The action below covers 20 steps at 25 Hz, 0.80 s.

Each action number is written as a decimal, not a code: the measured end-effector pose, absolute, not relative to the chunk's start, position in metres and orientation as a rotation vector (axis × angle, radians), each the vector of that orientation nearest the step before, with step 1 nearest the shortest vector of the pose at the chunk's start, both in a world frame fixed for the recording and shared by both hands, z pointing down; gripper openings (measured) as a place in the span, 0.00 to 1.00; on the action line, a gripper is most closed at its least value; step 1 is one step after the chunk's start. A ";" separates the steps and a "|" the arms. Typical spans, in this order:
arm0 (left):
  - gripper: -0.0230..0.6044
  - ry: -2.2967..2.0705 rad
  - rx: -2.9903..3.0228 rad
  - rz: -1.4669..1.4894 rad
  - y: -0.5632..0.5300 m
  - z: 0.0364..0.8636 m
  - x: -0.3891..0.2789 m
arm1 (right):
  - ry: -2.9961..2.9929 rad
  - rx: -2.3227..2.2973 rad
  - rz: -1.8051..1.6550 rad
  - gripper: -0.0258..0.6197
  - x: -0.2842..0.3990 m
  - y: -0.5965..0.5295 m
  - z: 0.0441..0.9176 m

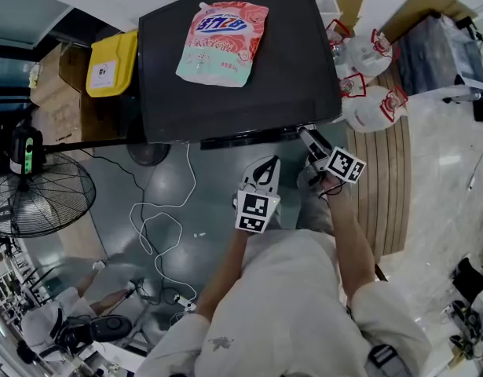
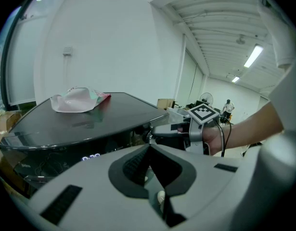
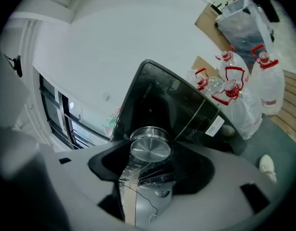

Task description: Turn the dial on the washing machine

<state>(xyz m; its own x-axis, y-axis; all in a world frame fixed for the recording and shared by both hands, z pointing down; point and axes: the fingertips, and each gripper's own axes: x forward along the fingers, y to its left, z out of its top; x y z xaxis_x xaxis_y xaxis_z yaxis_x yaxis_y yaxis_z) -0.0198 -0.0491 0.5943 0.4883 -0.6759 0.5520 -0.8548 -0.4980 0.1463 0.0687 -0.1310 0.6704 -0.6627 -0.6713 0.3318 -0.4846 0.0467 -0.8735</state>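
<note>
Washing machine, black-topped, taken as landmark; yellow bin at its left flank; detergent pouch lying flat on its lid; left gripper just off its front edge, jaws closed together on nothing, idle; right gripper at its front right corner, jaws fairly wide and clamped round the dial, a steel knob on its front panel; bagged bottles beyond its right side. Step in hand, by judgement: dial gripped, ready to turn; next move calls for rolling the right wrist about the knob's axis, firm grip, no outward pull.
</note>
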 end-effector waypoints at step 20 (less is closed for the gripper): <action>0.06 -1.258 2.327 0.617 -0.048 0.598 -0.018 | 1.912 -1.101 -1.761 0.47 0.071 -0.131 0.672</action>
<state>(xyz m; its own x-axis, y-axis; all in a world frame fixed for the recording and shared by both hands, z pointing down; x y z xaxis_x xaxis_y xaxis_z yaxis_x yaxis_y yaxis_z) -0.0182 -0.0476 0.5979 0.4916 -0.6644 0.5629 -0.8518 -0.5012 0.1523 0.0715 -0.1310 0.6723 -0.6532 -0.7103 0.2621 -0.3195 -0.0553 -0.9460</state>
